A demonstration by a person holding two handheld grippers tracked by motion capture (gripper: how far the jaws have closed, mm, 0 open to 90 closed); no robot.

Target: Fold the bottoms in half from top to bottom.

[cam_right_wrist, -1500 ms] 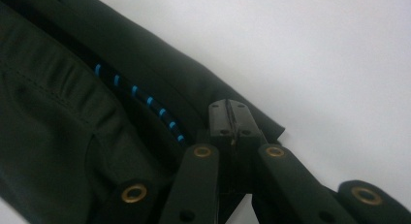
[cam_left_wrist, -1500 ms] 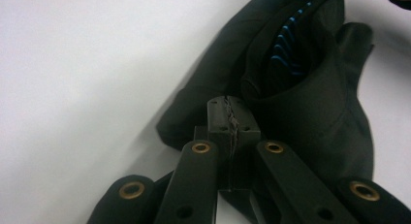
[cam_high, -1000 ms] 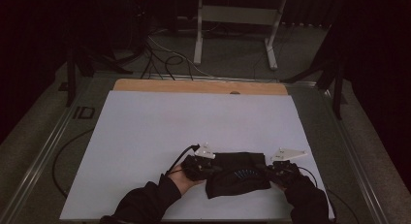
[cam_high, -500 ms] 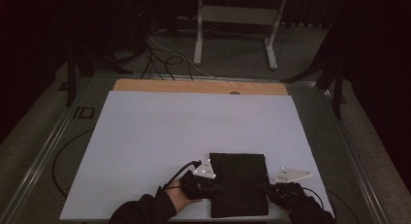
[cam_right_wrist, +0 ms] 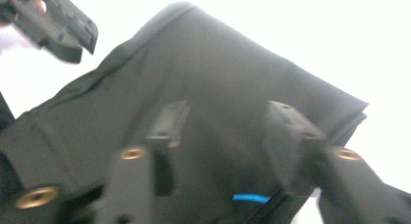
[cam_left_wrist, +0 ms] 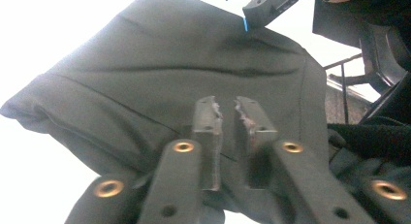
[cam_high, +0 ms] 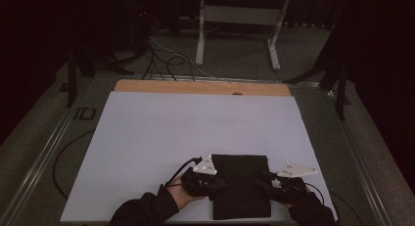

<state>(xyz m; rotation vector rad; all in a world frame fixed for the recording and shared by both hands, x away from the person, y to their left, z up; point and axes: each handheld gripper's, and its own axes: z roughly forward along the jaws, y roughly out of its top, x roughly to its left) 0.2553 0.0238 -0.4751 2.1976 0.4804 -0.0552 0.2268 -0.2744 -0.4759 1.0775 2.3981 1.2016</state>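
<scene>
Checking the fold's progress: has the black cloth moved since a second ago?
Yes. The black cloth went from a bunched wide strip to a flat rectangle, now reaching the white mat's near edge.

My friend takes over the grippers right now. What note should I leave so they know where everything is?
Left gripper: jaws have just been opening, a narrow gap, over the dark cloth, not pinching it.
Right gripper: jaws have just been opening, wide apart above the cloth, nothing gripped.
The cloth lies folded into a neat rectangle at the near edge of the white table sheet, between both grippers.
Done: the fold is laid flat and let go.
Left: probably lift both grippers away, or add another fold if wanted.
</scene>
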